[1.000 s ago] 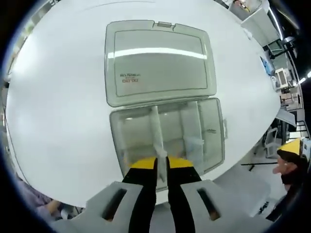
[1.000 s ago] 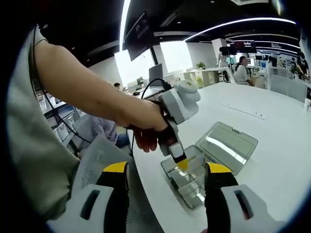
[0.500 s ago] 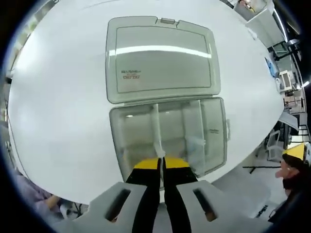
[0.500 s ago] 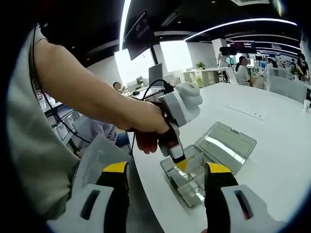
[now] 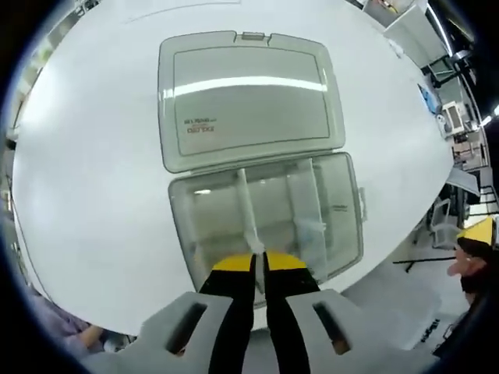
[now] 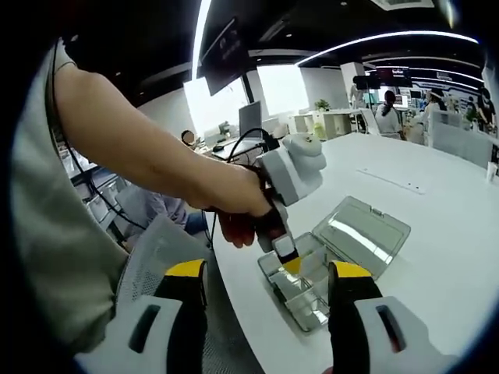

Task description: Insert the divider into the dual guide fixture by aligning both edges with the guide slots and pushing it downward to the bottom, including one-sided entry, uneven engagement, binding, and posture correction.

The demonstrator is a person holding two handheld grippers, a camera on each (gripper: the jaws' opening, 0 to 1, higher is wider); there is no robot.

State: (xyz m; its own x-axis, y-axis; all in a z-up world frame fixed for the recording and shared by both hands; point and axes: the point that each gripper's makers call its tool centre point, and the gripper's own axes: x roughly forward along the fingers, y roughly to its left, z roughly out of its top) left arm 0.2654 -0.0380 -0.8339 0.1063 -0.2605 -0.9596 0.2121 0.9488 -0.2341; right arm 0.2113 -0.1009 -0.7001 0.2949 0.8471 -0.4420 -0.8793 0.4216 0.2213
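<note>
Our left claw (image 5: 258, 263) pinches the divider (image 5: 248, 218) in the box (image 5: 265, 214); right claw (image 6: 265, 284) open; tilting could bind it.

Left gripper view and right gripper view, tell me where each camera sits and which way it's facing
Left gripper view: rides on the left gripper, looking down at the clear compartment box and its open lid on the white table; its own jaws are pinched on the divider.
Right gripper view: rides on the right gripper, held back off the table edge with jaws wide apart, looking across the table; the person's arm and hand show.
Shared: the box, lid, table and left gripper.
</note>
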